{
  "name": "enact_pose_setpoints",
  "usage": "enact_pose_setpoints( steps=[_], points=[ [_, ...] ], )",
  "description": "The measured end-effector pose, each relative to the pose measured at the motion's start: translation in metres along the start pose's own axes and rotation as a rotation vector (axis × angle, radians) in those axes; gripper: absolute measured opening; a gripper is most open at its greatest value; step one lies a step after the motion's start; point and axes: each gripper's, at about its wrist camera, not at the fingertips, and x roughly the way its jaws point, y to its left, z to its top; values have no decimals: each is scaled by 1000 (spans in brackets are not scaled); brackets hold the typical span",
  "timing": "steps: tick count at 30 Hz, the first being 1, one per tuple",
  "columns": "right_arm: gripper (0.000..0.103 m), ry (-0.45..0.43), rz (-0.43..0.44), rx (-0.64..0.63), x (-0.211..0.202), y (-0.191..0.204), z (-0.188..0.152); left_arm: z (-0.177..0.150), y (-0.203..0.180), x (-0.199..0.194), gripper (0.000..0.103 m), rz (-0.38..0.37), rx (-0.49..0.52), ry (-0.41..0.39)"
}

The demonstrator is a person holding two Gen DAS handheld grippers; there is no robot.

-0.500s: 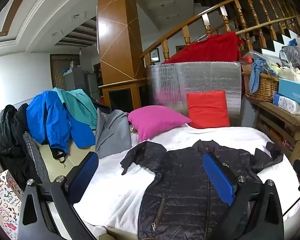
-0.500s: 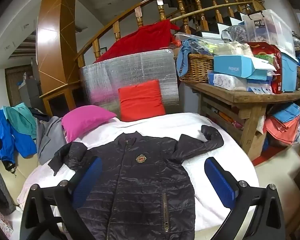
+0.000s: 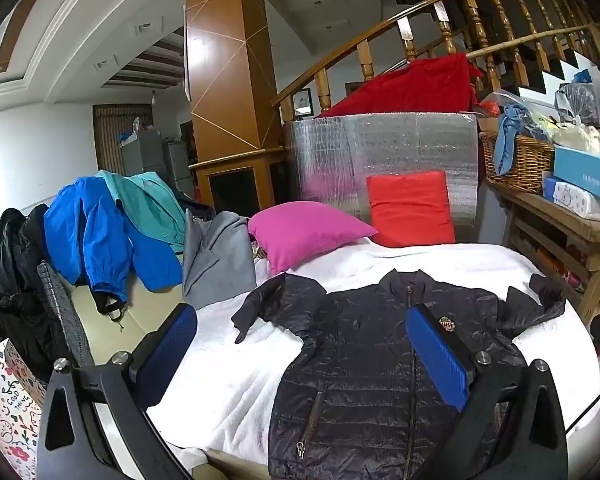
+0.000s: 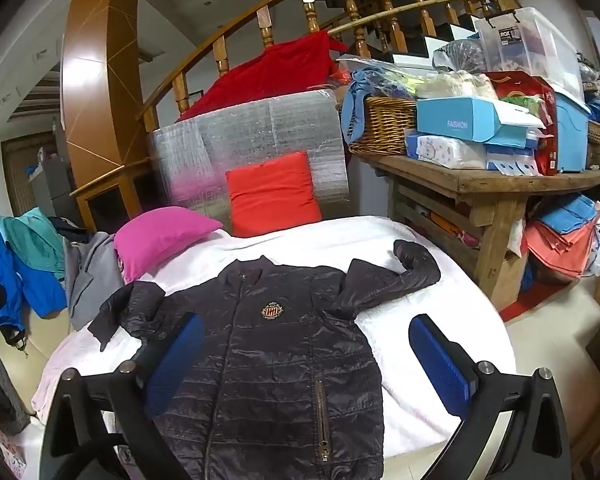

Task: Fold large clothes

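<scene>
White fleece-covered bed (image 4: pixel 420 240) bearing a dark quilted zip-front puffer jacket (image 4: pixel 276 360) spread face-up, collar-to-hem axis running away from both wide-open, empty hand-held grippers, left (image 3: pixel 300 360) and right (image 4: pixel 304 360), the right centred nearer its body.

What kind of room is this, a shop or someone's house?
Most likely a lived-in home: a curved wooden staircase railing rises behind, a dark quilted jacket lies spread on a white blanket, and a rough wooden table is stacked with household boxes.
</scene>
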Motion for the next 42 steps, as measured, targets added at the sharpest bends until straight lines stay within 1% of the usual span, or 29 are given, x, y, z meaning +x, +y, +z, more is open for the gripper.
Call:
enact_pose_setpoints(
  steps=[11, 23, 34, 42],
  points=[
    [103, 8, 5, -10, 2, 4, 0, 4, 13, 0, 103, 6, -18, 3],
    [103, 7, 17, -34, 0, 16, -2, 3, 35, -2, 103, 32, -54, -14],
    [103, 9, 21, -38, 0, 18, -3, 3, 47, -5, 103, 50, -70, -26],
    [103, 8, 28, -55, -1, 27, -2, 2, 58, -8, 103, 72, -82, -38]
  ],
)
